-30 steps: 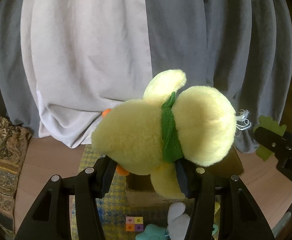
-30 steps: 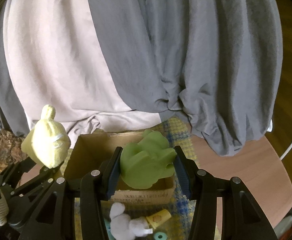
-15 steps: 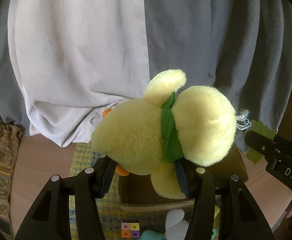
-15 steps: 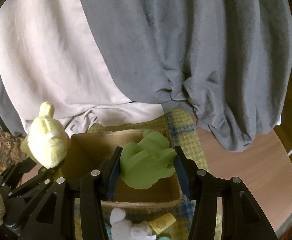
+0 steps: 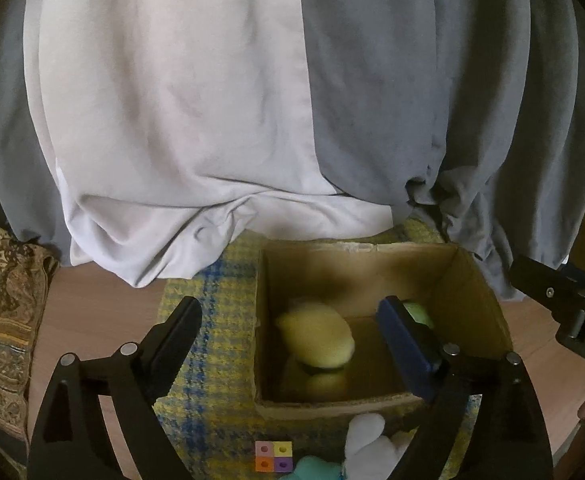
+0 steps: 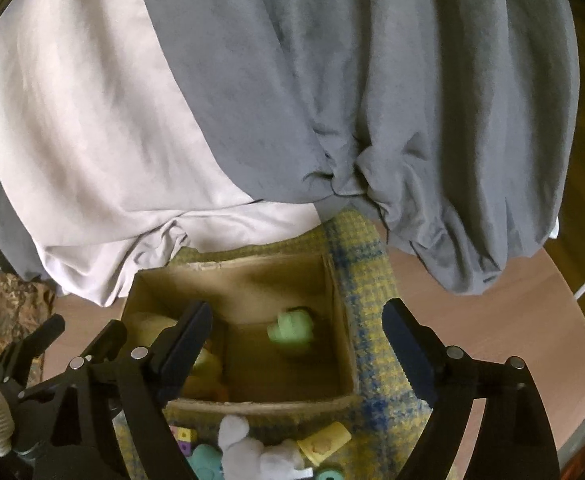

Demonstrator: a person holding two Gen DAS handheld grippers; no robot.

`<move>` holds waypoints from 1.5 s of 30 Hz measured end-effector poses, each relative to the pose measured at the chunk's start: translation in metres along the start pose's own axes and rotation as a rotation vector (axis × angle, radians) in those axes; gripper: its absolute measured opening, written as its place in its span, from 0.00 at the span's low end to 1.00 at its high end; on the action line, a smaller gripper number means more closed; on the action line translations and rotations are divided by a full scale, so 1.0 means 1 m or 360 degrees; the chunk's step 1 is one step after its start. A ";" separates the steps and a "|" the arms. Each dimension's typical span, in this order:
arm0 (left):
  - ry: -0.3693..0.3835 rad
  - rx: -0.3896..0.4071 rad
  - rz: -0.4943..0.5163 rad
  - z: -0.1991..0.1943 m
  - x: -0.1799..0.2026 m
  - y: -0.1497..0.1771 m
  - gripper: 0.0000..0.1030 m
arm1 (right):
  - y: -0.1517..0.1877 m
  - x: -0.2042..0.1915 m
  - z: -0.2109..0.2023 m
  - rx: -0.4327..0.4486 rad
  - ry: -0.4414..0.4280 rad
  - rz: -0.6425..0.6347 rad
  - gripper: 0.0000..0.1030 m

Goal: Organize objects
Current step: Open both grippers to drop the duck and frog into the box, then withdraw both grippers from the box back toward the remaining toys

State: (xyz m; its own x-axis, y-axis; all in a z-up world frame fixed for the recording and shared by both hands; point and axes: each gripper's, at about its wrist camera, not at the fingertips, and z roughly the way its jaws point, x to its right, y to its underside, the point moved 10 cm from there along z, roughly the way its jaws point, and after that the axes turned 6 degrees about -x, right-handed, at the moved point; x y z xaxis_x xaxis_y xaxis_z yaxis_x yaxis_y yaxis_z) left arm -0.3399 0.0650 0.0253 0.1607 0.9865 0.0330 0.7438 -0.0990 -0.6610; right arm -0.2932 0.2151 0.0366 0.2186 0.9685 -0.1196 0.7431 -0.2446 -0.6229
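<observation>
Both toys now lie loose in the cardboard box (image 5: 376, 408), and the likeliest trouble from here is the crowding over it: the left gripper (image 5: 288, 320) and the right gripper (image 6: 296, 320) hang side by side above the opening, and the right one's black frame already juts into the left view's right edge, so a careless lift could knock the frames together or catch a finger on the box's near wall and drag the light box across the yellow-and-blue checked mat (image 5: 212, 360). Both sets of jaws have just been opening and stand wide, nothing between the pads. The yellow plush duck (image 5: 316, 340) shows as a blurred pale-yellow lump in the left half of the box, against its left wall, a darker band under it; it looks bulky enough to leave little room there. The green plush toy (image 6: 290, 330) is a small, soft, mint-green blur in the right half, near the far right corner. More pieces wait on the mat at the box's near side: a white plush (image 5: 364, 440), a teal one (image 5: 316, 470), a four-coloured block (image 5: 273, 456) and a yellow piece (image 6: 324, 444).
</observation>
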 end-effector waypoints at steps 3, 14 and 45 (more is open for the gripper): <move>-0.0012 0.0010 0.0001 -0.003 0.000 0.001 0.94 | 0.002 0.002 -0.002 0.0002 0.0006 0.0009 0.89; -0.0035 0.0032 0.0008 -0.015 0.002 0.008 0.97 | 0.015 0.006 -0.012 -0.0003 0.0009 0.0029 0.89; -0.0140 0.0134 -0.0011 -0.062 -0.005 0.062 0.99 | 0.069 0.012 -0.056 0.0110 0.0071 0.0014 0.89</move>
State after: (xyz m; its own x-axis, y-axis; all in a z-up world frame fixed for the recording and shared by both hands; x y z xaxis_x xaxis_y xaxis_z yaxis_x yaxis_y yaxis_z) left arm -0.2543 0.0457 0.0303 0.0954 0.9951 -0.0256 0.6871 -0.0845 -0.7216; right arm -0.2040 0.2068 0.0350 0.2542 0.9628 -0.0914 0.6958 -0.2477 -0.6742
